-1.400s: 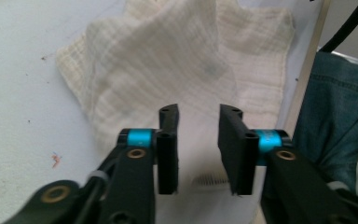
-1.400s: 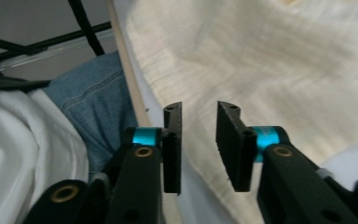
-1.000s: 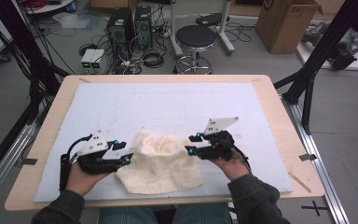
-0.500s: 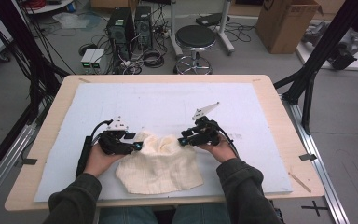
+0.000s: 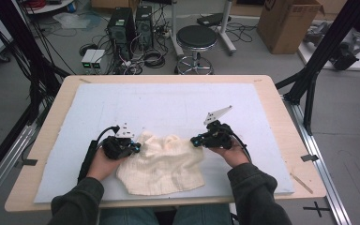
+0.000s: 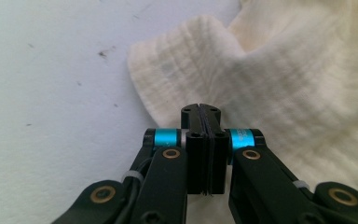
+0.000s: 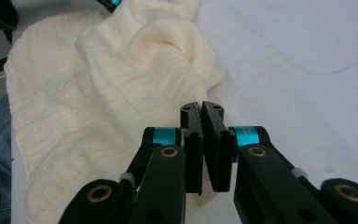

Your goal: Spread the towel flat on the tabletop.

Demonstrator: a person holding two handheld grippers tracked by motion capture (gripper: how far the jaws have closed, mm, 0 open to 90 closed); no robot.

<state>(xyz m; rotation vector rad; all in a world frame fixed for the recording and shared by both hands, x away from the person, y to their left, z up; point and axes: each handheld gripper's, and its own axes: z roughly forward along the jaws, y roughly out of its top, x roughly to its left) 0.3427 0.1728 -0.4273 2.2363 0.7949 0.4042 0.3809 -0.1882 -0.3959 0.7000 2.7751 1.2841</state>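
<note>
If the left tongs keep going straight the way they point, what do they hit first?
Probably the cream cloth: the shut left tongs point straight at its edge fold, over the white mat. Whether they pinch it is unclear.

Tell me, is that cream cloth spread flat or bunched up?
Partly bunched: the cream cloth rises in rumpled folds at its far edge, while its near part lies flatter on the white mat.

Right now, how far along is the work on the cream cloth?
Done: nothing visibly; the cream cloth lies crumpled, unfolded, on the white mat. In hand: the left tool and right tool sit at its two far corners. Their jaws have just been closing and now stand shut, with no fabric visibly between them, so a pinch is unsure. Left: securing both corners, then probably spreading or folding.
</note>
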